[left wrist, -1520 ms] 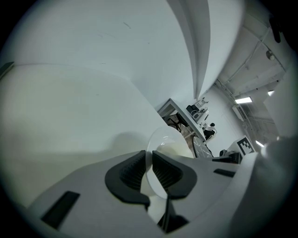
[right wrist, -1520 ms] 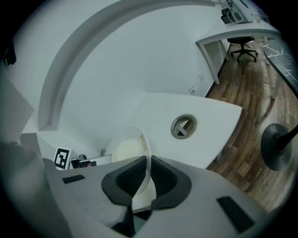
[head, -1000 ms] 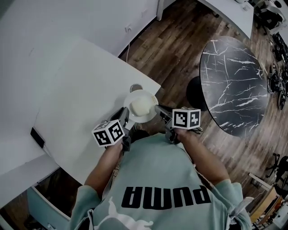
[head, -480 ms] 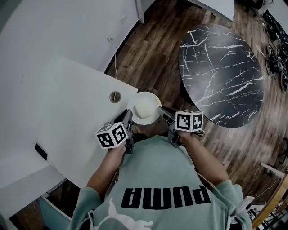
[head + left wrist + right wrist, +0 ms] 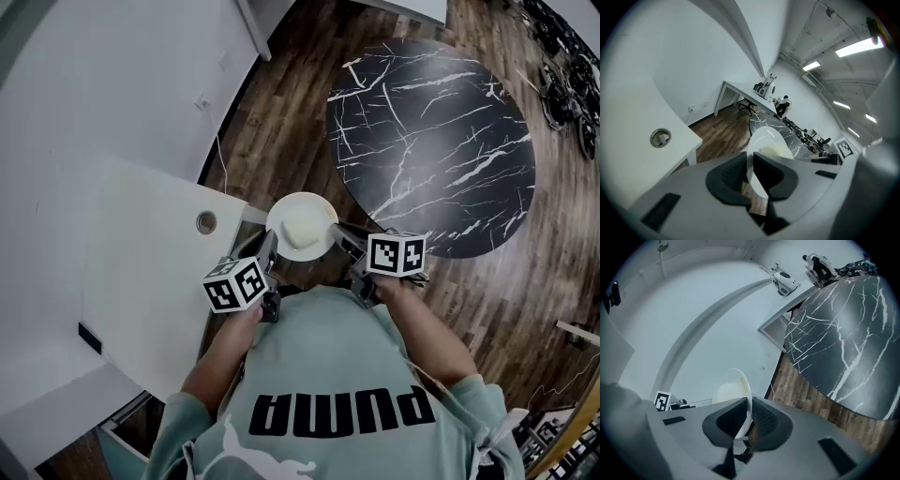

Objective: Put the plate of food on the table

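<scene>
Now plate (image 5: 290,203) past white desk (image 5: 141,272), over wood floor (image 5: 281,122).

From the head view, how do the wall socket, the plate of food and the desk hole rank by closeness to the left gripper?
1. The plate of food, gripped in the left gripper itself.
2. The desk hole, to its left.
3. The wall socket, farther ahead-left.

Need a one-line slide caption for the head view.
Left gripper and right gripper clamp opposite rims of the food plate above wood floor, between white desk and black marble table.
</scene>
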